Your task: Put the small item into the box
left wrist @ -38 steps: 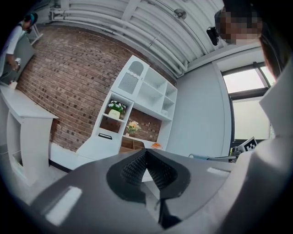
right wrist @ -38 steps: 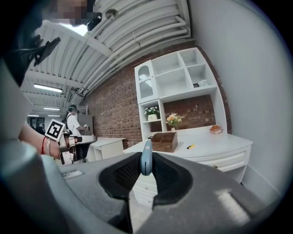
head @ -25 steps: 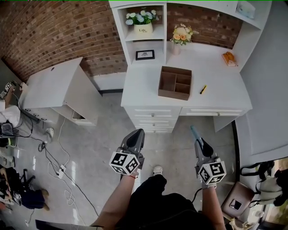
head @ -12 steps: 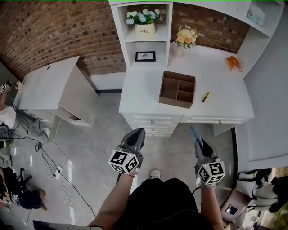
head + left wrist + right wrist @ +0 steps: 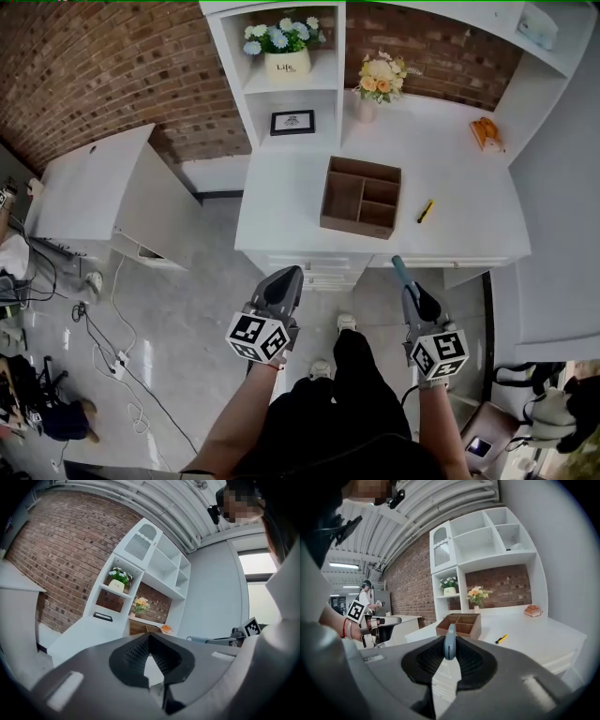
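Note:
A brown wooden box (image 5: 361, 197) with open compartments stands on the white desk (image 5: 281, 211); it also shows ahead of the right gripper as the box (image 5: 459, 624). A small yellow item (image 5: 425, 211) lies on the desk just right of the box. My right gripper (image 5: 401, 272) hovers over the floor in front of the desk, shut on a slim blue-grey item (image 5: 449, 641) that sticks out past its tips. My left gripper (image 5: 289, 277) is level with it to the left, shut and holding nothing. Both are well short of the desk.
An orange object (image 5: 487, 133) lies at the desk's back right. A flower vase (image 5: 378, 80) and a shelf unit (image 5: 281, 66) stand at the back. A white side table (image 5: 94, 183) is to the left, with cables (image 5: 112, 347) on the floor.
The desk and box have come a little nearer and shifted left as the person steps forward. Both grippers keep the same place in the view, still shut.

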Demonstrator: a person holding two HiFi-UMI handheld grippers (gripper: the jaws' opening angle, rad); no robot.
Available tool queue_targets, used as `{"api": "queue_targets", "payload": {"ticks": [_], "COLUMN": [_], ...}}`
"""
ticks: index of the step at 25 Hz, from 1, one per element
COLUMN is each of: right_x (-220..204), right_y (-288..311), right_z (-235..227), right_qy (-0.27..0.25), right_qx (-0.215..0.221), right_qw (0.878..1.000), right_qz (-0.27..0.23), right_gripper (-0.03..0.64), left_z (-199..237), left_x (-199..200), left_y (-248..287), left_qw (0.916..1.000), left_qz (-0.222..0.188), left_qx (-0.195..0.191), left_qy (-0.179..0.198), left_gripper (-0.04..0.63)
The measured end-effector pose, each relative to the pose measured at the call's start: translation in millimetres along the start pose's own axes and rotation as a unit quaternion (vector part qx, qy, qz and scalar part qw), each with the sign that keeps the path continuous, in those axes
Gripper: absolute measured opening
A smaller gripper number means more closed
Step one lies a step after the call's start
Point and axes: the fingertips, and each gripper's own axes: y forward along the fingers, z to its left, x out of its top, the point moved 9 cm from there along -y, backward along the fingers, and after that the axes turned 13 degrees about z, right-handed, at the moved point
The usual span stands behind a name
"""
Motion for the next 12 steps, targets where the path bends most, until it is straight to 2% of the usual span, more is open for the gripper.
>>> {"api": "queue_targets", "payload": {"ticks": [12], "right_x": [36], "right_y": [72], "right_z": [-47], "right_qy": [-0.030], "right_qx": [0.032], "right_qw": [0.998], "right_qz": [0.035], "right_gripper": [0.069], "left_z": [20], "left_x": [42], "left_y": [70], "left_qw": [0.9998], "left_qz": [-0.008], "left_qx": [0.015], "left_qy": [0.011], "left_gripper": [0.002]}}
